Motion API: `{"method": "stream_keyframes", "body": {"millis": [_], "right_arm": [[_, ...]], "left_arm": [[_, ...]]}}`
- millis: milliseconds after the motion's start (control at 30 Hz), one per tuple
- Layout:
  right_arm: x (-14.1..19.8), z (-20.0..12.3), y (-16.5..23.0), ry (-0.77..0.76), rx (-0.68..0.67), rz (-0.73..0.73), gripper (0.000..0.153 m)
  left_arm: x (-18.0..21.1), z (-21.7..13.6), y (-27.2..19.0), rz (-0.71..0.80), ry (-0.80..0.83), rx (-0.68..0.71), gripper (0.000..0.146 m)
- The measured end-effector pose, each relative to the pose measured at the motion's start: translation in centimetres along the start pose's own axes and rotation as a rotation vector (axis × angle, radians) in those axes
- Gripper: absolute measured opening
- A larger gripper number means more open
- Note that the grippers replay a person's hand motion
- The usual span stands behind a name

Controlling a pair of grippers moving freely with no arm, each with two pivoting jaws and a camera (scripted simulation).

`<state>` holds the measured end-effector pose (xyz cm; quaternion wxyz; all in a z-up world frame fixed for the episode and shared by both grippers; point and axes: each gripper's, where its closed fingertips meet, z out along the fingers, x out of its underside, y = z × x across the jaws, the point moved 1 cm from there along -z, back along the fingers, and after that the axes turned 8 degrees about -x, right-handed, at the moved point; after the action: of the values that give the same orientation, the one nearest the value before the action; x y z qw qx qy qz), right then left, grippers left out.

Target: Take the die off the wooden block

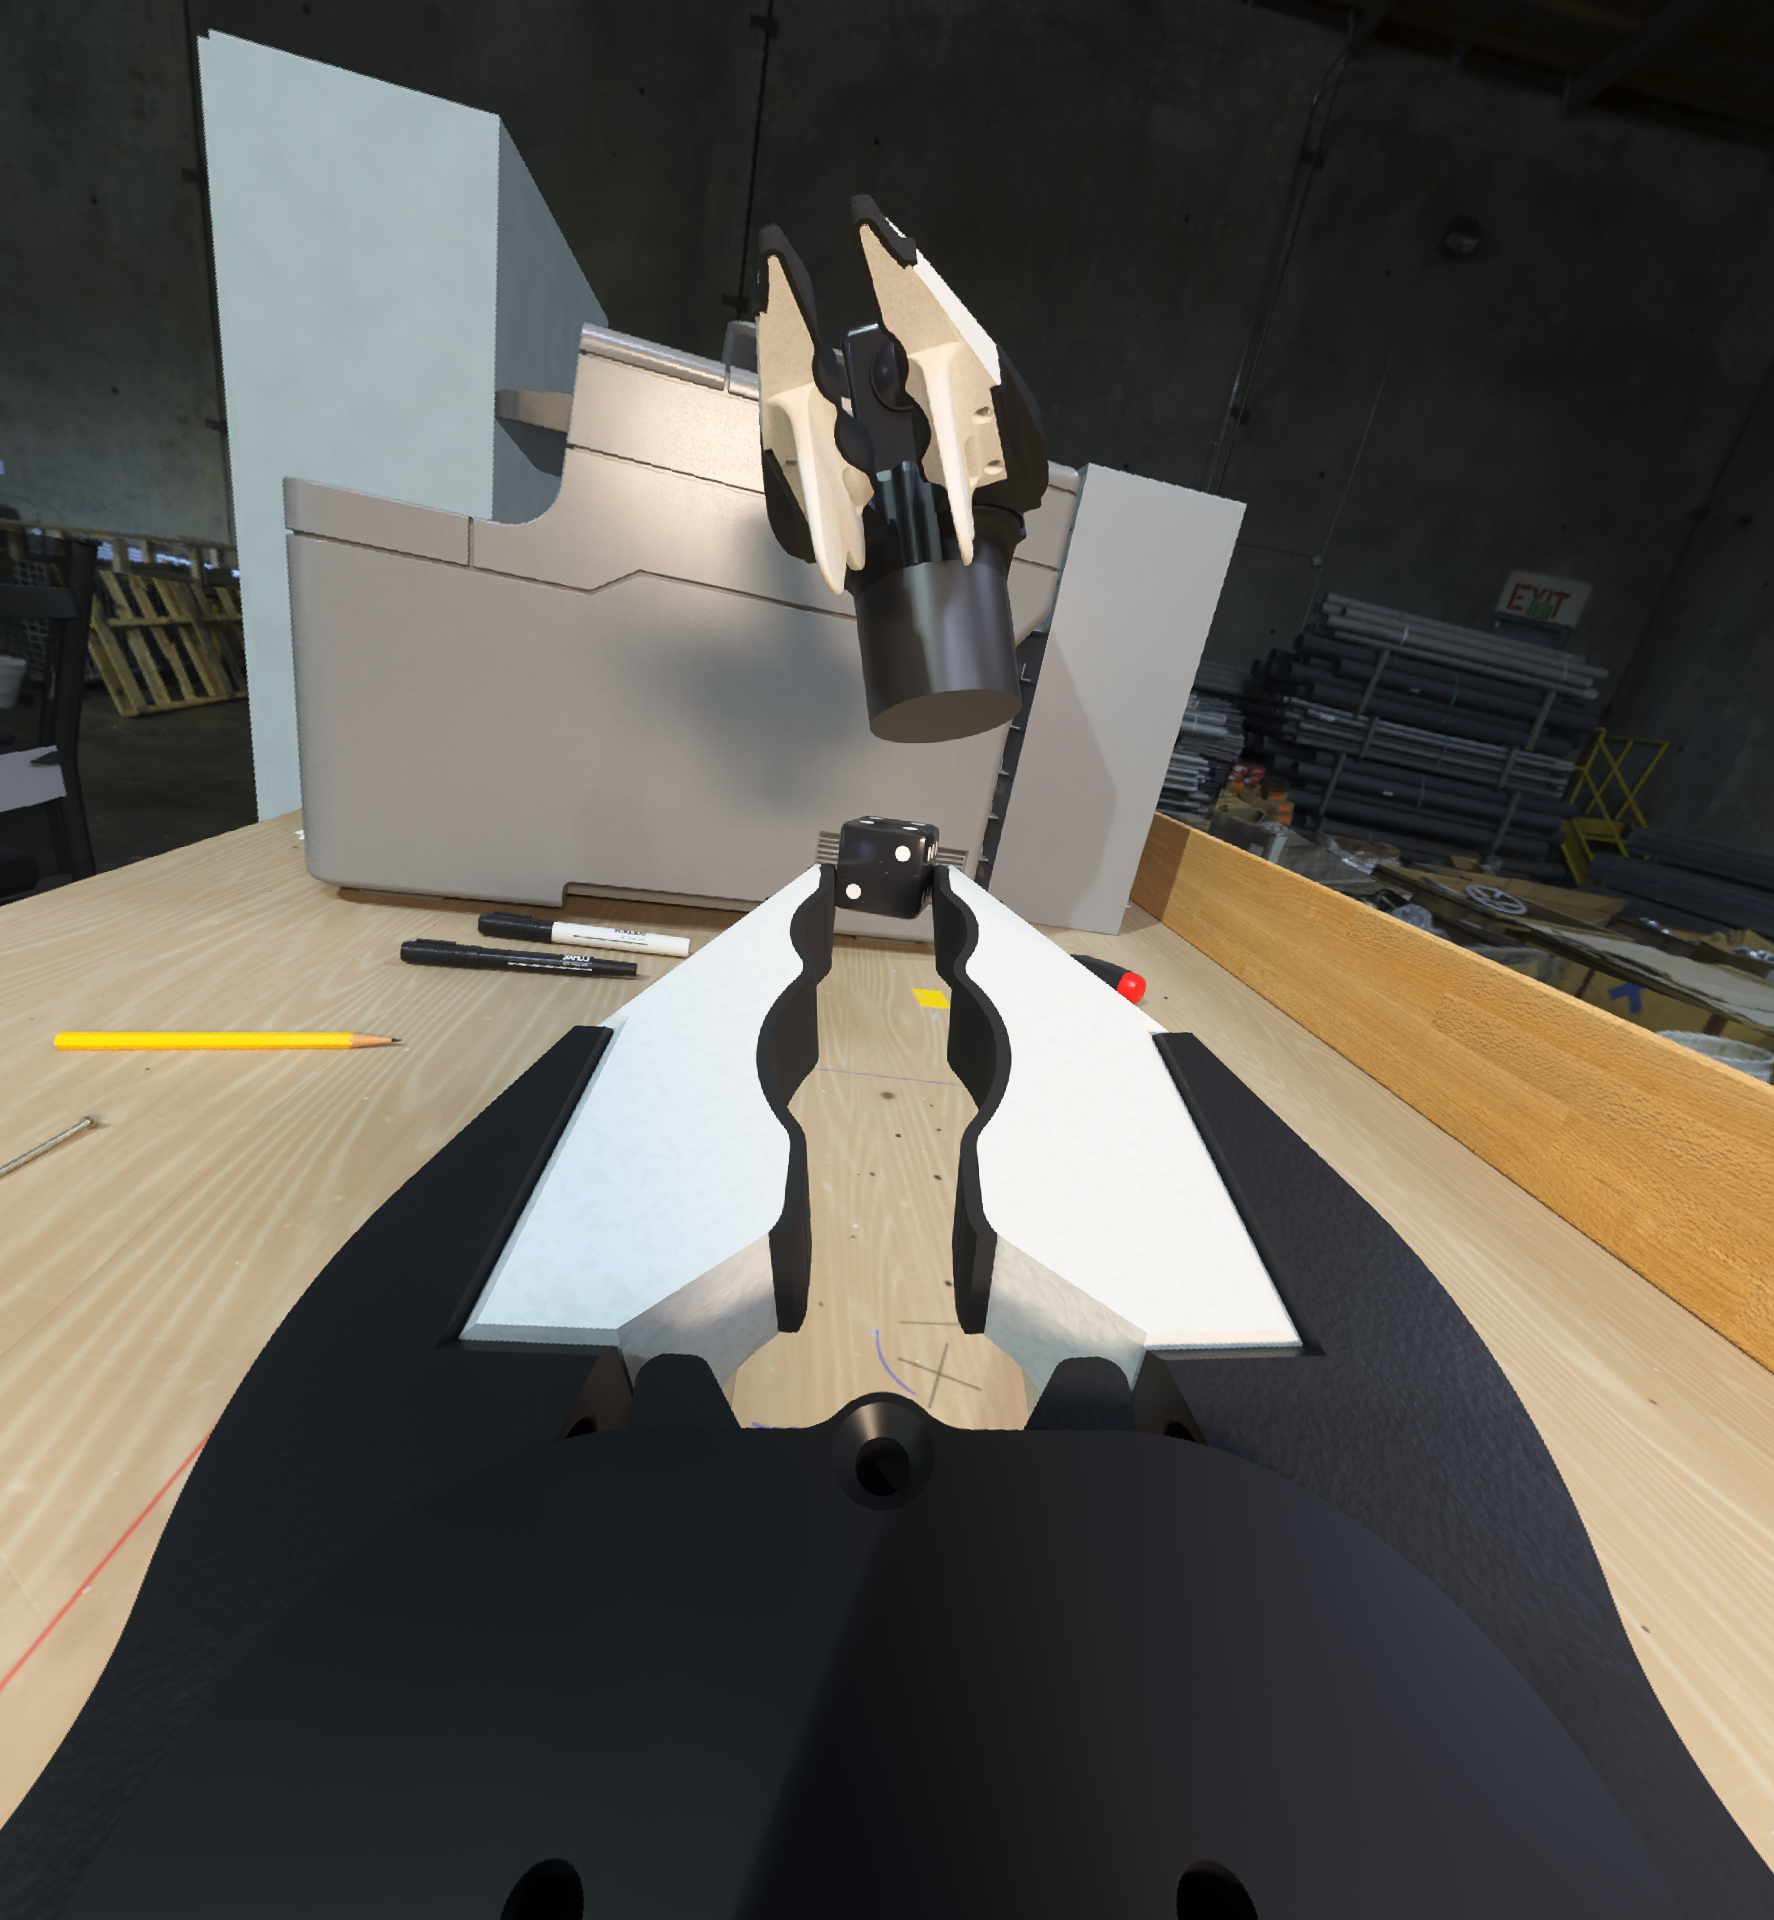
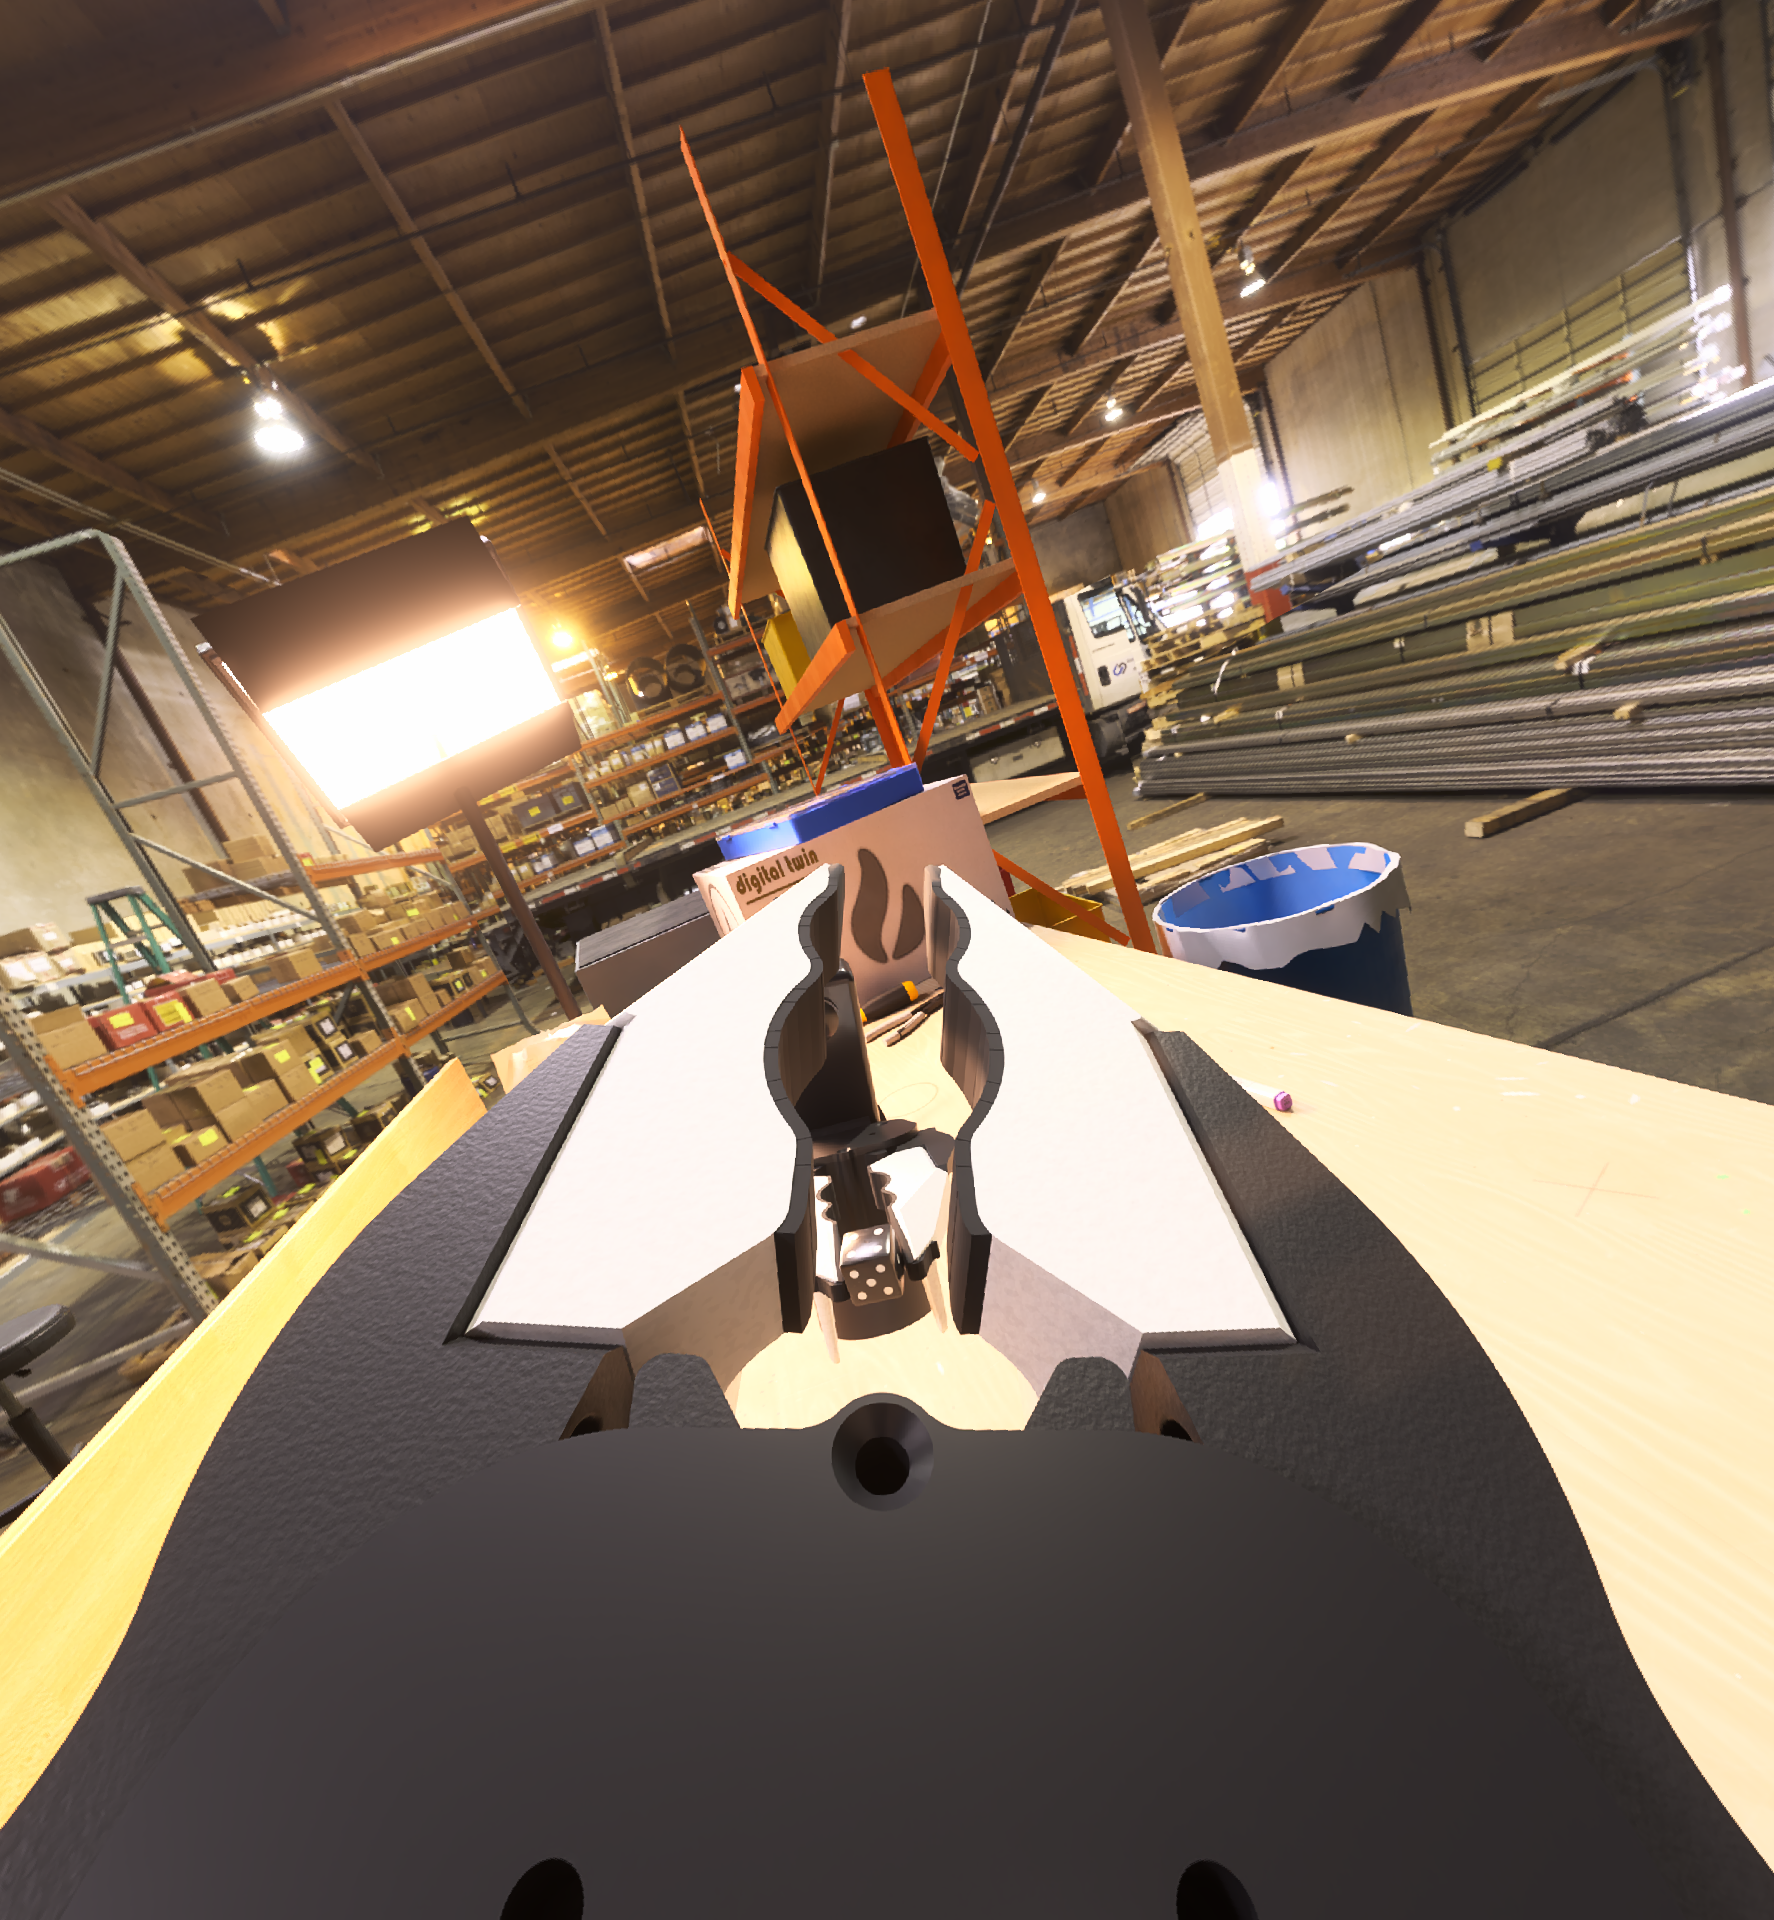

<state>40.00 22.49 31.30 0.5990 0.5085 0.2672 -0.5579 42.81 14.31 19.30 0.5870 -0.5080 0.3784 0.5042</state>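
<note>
A black die with white pips [image 1: 885, 868] sits between the fingertips of my left gripper [image 1: 883, 888], which is shut on it just above the table. A ribbed grey-brown piece [image 1: 951, 854], perhaps the wooden block, shows just behind the die. I cannot tell whether the die touches it. My right gripper [image 1: 823, 234] floats above and beyond the die, fingers pointing up and away, open and empty. In the right wrist view, the right gripper [image 2: 883, 883] looks down on the die [image 2: 870, 1273], held by the left gripper's fingers [image 2: 919, 1195].
A grey machine [image 1: 571, 707] with white panels stands behind the die. Two markers [image 1: 582, 932], a yellow pencil [image 1: 223, 1040], a nail [image 1: 41, 1148] and a red-capped item [image 1: 1130, 985] lie on the wooden table. A raised wooden edge [image 1: 1485, 1039] runs along the right. A cardboard box [image 2: 883, 894] stands at the table's far end.
</note>
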Motion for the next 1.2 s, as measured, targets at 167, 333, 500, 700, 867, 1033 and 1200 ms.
{"method": "stream_keyframes", "body": {"millis": [167, 333, 500, 700, 867, 1033, 1200], "right_arm": [[0.49, 0.21, -0.17, 0.026, 0.005, 0.004, 0.015], [0.81, 0.36, -0.24, 0.040, -0.001, 0.014, 0.015], [0.82, 0.28, -0.20, 0.045, -0.005, 0.013, 0.015], [0.81, 0.25, -0.21, 0.046, -0.003, 0.010, 0.015], [0.82, 0.25, -0.22, 0.046, -0.005, 0.012, 0.015], [0.86, 0.28, -0.21, 0.050, -0.005, 0.009, 0.015], [0.88, 0.28, -0.24, 0.051, -0.003, 0.009, 0.015]], "left_arm": [[0.27, 0.11, -0.04, 0.013, 0.021, -0.002, 0.018], [0.47, 0.16, 0.01, 0.007, 0.032, 0.000, 0.018], [0.48, 0.16, -0.01, 0.009, 0.032, 0.000, 0.018], [0.41, 0.11, 0.03, 0.006, 0.029, -0.001, 0.018], [0.42, 0.11, 0.04, 0.005, 0.029, 0.000, 0.018], [0.49, 0.12, 0.03, 0.006, 0.032, 0.000, 0.018], [0.52, 0.12, 0.06, 0.005, 0.033, 0.001, 0.018]]}}
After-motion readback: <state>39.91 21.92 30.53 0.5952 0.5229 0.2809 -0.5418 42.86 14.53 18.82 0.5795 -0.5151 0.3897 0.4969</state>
